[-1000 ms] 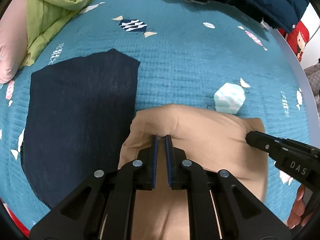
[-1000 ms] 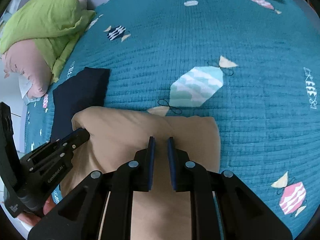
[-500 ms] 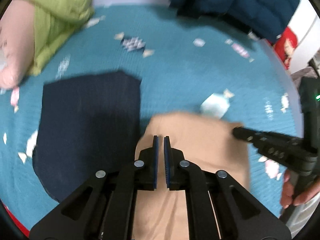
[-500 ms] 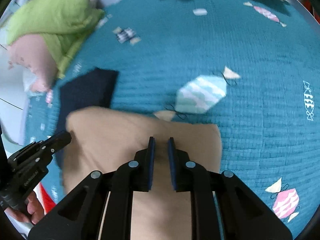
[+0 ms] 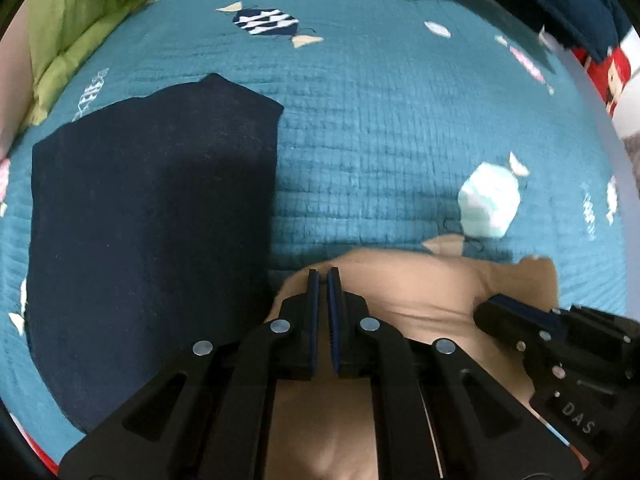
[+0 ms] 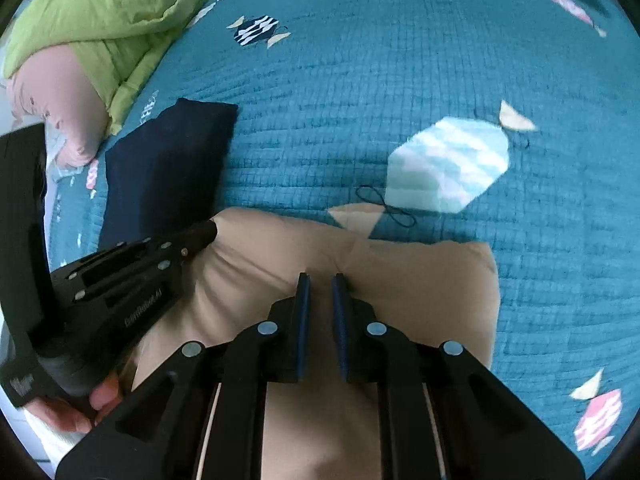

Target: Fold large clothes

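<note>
Tan garment [image 5: 404,300] pinched by both grippers on bedspread [image 5: 380,140]

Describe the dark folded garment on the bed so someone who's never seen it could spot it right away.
Start from the teal bedspread with candy prints. Below the green pillow lies a flat navy garment, just left of the tan garment. It is the only dark, plain rectangle lying flat on the spread, and no fingers touch it.
</note>
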Demonstrator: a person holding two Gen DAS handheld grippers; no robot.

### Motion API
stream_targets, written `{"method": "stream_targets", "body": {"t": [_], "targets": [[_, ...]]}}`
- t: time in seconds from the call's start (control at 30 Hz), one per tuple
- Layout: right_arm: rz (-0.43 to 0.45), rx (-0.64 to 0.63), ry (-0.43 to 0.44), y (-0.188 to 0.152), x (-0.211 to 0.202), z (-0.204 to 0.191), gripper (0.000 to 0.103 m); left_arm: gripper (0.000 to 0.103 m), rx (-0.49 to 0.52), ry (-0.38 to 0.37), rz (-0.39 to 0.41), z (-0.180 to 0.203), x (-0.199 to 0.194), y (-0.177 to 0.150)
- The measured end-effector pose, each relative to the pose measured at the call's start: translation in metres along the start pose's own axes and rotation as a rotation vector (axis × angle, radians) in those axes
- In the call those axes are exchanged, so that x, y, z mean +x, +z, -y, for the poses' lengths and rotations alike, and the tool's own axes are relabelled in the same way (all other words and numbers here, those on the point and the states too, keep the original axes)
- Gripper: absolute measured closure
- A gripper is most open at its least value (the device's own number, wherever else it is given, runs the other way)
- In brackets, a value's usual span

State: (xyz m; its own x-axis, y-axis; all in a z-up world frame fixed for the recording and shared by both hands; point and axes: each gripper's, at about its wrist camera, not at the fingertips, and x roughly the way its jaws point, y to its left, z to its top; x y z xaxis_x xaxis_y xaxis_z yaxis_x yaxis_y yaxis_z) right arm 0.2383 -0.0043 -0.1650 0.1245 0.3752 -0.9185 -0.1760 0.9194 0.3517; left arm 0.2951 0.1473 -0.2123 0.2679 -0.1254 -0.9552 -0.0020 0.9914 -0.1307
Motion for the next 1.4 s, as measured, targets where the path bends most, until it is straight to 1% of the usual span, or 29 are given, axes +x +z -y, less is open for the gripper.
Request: {"method": "stream_targets", "body": {"t": [0.07,0.1,0.17,0.23,0.27,0.3,0.33,0.37,0.4,0.43,0.47,0.5,0.57,0.63,0.67,0.7,0.77,0.83,0.9,0.97,1.0,1.1,1.13,1.17,1.23,1.27,1.3,1.33,1.4], "targets": [[0.027,-0.010,-0.004,-0.004,-0.019,-0.002,0.093,0.097,-0.003,-0.009,0.023,-0.002,-0.022,-0.005],[0.054,-0.026,-0.010,-0.008,-0.033,-0.004,0.090,0.097,0.007,-0.009,0.044,-0.001,-0.036,-0.010],[0.086,-0.055,-0.003,-0.022,-0.063,-0.008,0.090,0.096,0.045,-0.005,0.104,0.005,-0.069,-0.022],[0.060,-0.037,0.013,-0.036,-0.073,-0.006,0.088,0.096,0.063,-0.023,0.139,0.009,-0.091,-0.037],[0.025,-0.022,0.015,-0.043,-0.071,-0.005,0.088,0.095,0.062,-0.062,0.119,0.009,-0.095,-0.046],[-0.037,-0.006,0.022,-0.051,-0.063,-0.003,0.088,0.095,0.073,-0.089,0.062,0.011,-0.090,-0.055],[-0.075,0.009,0.035,-0.057,-0.053,-0.001,0.088,0.096,0.083,-0.085,0.004,0.013,-0.077,-0.063],[-0.096,0.013,0.034,-0.059,-0.043,-0.001,0.088,0.096,0.091,-0.055,-0.023,0.012,-0.064,-0.069],[-0.110,0.015,0.012,-0.062,-0.025,0.001,0.093,0.097,0.104,-0.016,-0.042,0.011,-0.050,-0.074],[-0.118,0.038,0.018,-0.062,-0.009,0.006,0.093,0.097,0.120,0.007,-0.058,0.011,-0.035,-0.078],[-0.123,0.071,0.029,-0.062,0.002,0.009,0.094,0.097,0.102,0.001,-0.062,0.008,-0.023,-0.079],[-0.116,0.099,0.035,-0.062,0.006,0.011,0.094,0.097,0.072,-0.002,-0.064,0.005,-0.021,-0.078],[-0.098,0.088,0.021,-0.064,-0.006,0.005,0.094,0.097,0.053,0.025,-0.057,0.007,-0.036,-0.075],[-0.073,0.047,-0.001,-0.073,-0.027,-0.003,0.092,0.096,0.088,0.072,-0.023,0.015,-0.062,-0.081],[-0.064,0.035,0.002,-0.078,-0.036,-0.004,0.091,0.096,0.105,0.079,-0.012,0.019,-0.071,-0.086],[-0.056,0.018,0.020,-0.086,-0.046,-0.008,0.091,0.096,0.123,0.075,0.000,0.022,-0.082,-0.094],[-0.080,0.004,0.043,-0.107,-0.057,-0.010,0.091,0.096,0.130,0.056,-0.008,0.021,-0.093,-0.112],[-0.112,0.004,0.019,-0.122,-0.050,-0.008,0.090,0.096,0.133,0.065,-0.045,0.017,-0.089,-0.133],[-0.145,-0.004,-0.043,-0.132,-0.023,-0.002,0.092,0.097,0.139,0.093,-0.087,0.015,-0.066,-0.151],[-0.171,0.055,-0.039,-0.137,0.009,0.010,0.092,0.097,0.149,0.104,-0.121,0.016,-0.037,-0.161],[-0.164,0.077,-0.027,-0.138,0.014,0.012,0.093,0.097,0.150,0.124,-0.120,0.018,-0.030,-0.163],[-0.114,0.059,-0.042,-0.145,-0.008,0.005,0.093,0.097,0.152,0.162,-0.091,0.025,-0.046,-0.168],[-0.107,0.054,-0.035,-0.152,-0.018,0.003,0.093,0.097,0.149,0.162,-0.089,0.025,-0.053,-0.171],[-0.114,0.060,0.001,-0.162,-0.027,0.002,0.088,0.097,0.140,0.146,-0.087,0.024,-0.063,-0.177],[-0.135,0.070,0.055,-0.178,-0.036,0.003,0.088,0.097,0.134,0.103,-0.092,0.022,-0.074,-0.189],[-0.143,0.067,0.052,-0.185,-0.036,0.003,0.088,0.097,0.131,0.089,-0.101,0.018,-0.075,-0.196],[-0.148,0.058,0.021,-0.193,-0.030,0.004,0.088,0.097,0.130,0.093,-0.109,0.015,-0.071,-0.200],[-0.153,0.057,0.002,-0.196,-0.021,0.007,0.091,0.097,0.129,0.093,-0.123,0.013,-0.064,-0.203],[-0.171,0.092,0.002,-0.199,0.009,0.016,0.094,0.097,0.094,0.063,-0.174,0.005,-0.036,-0.207]]}}
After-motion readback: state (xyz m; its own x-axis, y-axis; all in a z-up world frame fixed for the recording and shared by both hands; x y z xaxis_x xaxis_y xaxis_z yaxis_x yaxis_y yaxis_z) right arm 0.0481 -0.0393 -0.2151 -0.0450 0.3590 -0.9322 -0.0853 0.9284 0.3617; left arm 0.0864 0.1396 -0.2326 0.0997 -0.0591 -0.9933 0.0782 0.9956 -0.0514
